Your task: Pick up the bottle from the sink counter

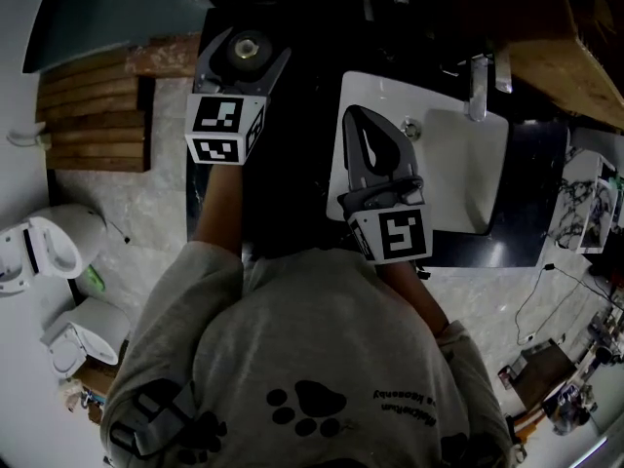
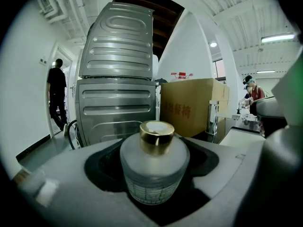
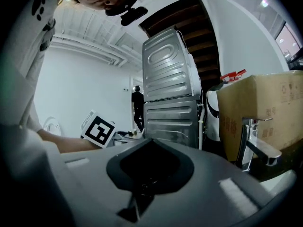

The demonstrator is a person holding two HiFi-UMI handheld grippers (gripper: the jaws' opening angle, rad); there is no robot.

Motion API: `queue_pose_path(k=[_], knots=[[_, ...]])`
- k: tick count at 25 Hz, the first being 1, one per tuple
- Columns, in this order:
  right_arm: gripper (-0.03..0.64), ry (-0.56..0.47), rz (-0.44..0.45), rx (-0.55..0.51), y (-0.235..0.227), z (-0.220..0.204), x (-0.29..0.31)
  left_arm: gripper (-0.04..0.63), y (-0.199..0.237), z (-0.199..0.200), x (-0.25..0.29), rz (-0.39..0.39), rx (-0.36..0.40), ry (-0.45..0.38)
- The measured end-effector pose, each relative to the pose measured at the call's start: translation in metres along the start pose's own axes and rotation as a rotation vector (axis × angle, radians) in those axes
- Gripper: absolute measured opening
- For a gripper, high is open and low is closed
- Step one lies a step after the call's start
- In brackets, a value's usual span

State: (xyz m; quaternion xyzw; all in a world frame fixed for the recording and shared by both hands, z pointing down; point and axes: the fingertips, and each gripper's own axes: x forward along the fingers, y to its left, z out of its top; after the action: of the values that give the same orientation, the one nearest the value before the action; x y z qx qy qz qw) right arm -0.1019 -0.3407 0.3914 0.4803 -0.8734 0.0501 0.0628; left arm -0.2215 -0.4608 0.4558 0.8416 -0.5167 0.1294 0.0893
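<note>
A frosted glass bottle point(image 2: 154, 174) with a gold cap stands upright between the jaws of my left gripper point(image 2: 152, 157), whose grey jaws close round its sides. From the head view the bottle's cap point(image 1: 246, 49) shows from above inside the left gripper point(image 1: 244, 39), over the dark counter point(image 1: 302, 125) left of the sink. My right gripper point(image 1: 363, 130) hovers over the white sink's point(image 1: 458, 178) left rim. Its jaws are together and the notch between them point(image 3: 150, 167) holds nothing.
A chrome faucet point(image 1: 478, 86) stands behind the basin. A cardboard box point(image 2: 189, 105) and a ribbed metal appliance point(image 2: 116, 79) stand beyond the counter. Wooden slats point(image 1: 93, 115) and a white toilet point(image 1: 49, 247) lie at the left. A person point(image 2: 57, 96) stands in a far doorway.
</note>
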Motion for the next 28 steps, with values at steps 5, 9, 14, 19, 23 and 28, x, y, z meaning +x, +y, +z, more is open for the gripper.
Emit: queue_pose_path(k=[5, 9, 14, 19, 23, 28], knots=[[0.002, -0.041, 0.011, -0.006, -0.005, 0.008, -0.032, 0.342, -0.027, 0.018, -0.039, 0.036, 0.006, -0.038], [0.002, -0.071, 0.029, -0.013, -0.007, 0.014, -0.059, 0.344, -0.053, 0.037, -0.073, 0.061, 0.023, -0.076], [0.002, -0.095, 0.048, 0.0, -0.013, 0.017, -0.103, 0.344, -0.096, 0.057, -0.116, 0.086, 0.026, -0.11], [0.002, -0.131, 0.065, -0.007, -0.02, 0.024, -0.145, 0.344, -0.138, 0.067, -0.156, 0.11, 0.034, -0.134], [0.002, -0.149, 0.075, -0.022, -0.023, 0.024, -0.18, 0.344, -0.171, 0.066, -0.184, 0.122, 0.02, -0.145], [0.002, -0.175, 0.102, -0.041, -0.023, 0.028, -0.215, 0.344, -0.206, 0.068, -0.211, 0.13, 0.014, -0.165]])
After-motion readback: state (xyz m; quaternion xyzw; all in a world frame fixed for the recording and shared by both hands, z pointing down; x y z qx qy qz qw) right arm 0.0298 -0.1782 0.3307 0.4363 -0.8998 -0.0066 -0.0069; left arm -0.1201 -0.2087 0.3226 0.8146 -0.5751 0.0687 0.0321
